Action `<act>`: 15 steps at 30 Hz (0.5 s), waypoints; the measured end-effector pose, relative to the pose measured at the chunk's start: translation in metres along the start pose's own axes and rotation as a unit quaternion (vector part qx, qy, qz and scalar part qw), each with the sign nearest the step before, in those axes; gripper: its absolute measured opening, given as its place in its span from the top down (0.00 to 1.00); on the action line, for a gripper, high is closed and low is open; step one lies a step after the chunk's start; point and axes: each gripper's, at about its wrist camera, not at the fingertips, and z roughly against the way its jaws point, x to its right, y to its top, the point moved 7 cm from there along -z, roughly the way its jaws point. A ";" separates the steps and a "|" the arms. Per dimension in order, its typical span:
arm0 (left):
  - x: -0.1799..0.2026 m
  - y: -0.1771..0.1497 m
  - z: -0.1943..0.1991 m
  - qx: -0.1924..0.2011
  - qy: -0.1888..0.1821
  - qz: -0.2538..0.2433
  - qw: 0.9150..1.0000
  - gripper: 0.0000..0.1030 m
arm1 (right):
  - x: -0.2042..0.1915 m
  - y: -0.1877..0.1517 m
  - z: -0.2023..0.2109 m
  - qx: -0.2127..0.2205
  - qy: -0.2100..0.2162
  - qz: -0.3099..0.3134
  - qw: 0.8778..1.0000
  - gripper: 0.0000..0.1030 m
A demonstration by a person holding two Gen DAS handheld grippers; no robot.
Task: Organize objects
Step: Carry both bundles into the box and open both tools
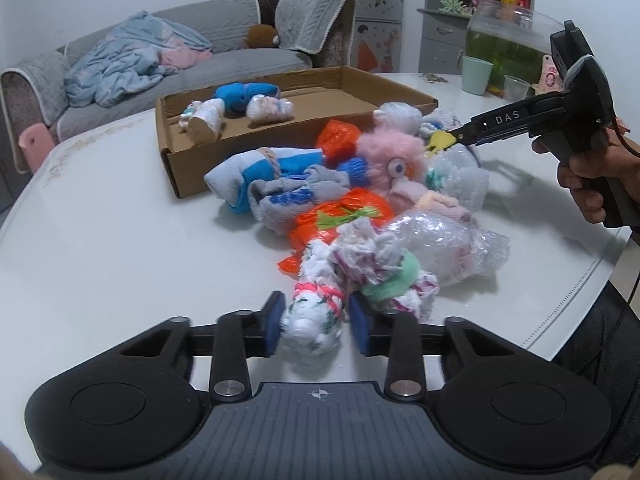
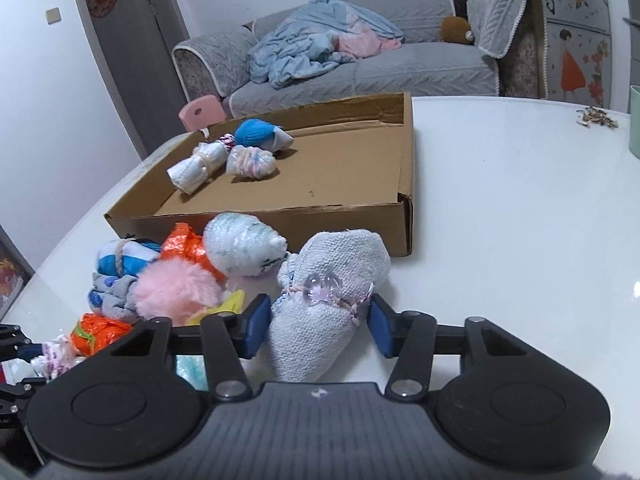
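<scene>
A shallow cardboard box [image 2: 404, 168] lies on the white table [image 2: 500, 208], holding three tied bundles: a blue one [image 2: 256, 132], a white roll [image 2: 196, 166] and a pale wrapped one [image 2: 250, 162]. In front of it lies a pile: a pink fluffy ball [image 2: 176, 290], orange bags [image 1: 336, 216], bubble-wrap parcels [image 1: 440, 248] and a blue-and-white roll [image 1: 256, 172]. A white patterned bundle [image 1: 316, 316] tied with pink cord, and a grey knit roll [image 2: 324, 304] with a clear bead tie, lie at the pile's near edge.

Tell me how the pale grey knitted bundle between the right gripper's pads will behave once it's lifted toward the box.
The grey knitted bundle looks like rolled cloth, so probably light and soft, squashing under the right gripper. Its knit texture should resist slipping. The end hanging past the pads may droop, though the beaded tie likely keeps it rolled.
</scene>
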 end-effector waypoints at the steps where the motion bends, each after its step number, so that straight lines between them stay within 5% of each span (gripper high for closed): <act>1: 0.001 -0.001 0.001 0.001 -0.001 0.001 1.000 0.69 | -0.001 -0.001 0.002 0.002 0.006 0.001 1.000 0.55; 15: -0.025 0.016 0.039 0.036 0.018 0.036 0.999 0.70 | 0.030 0.018 0.062 0.063 -0.014 0.000 0.998 0.56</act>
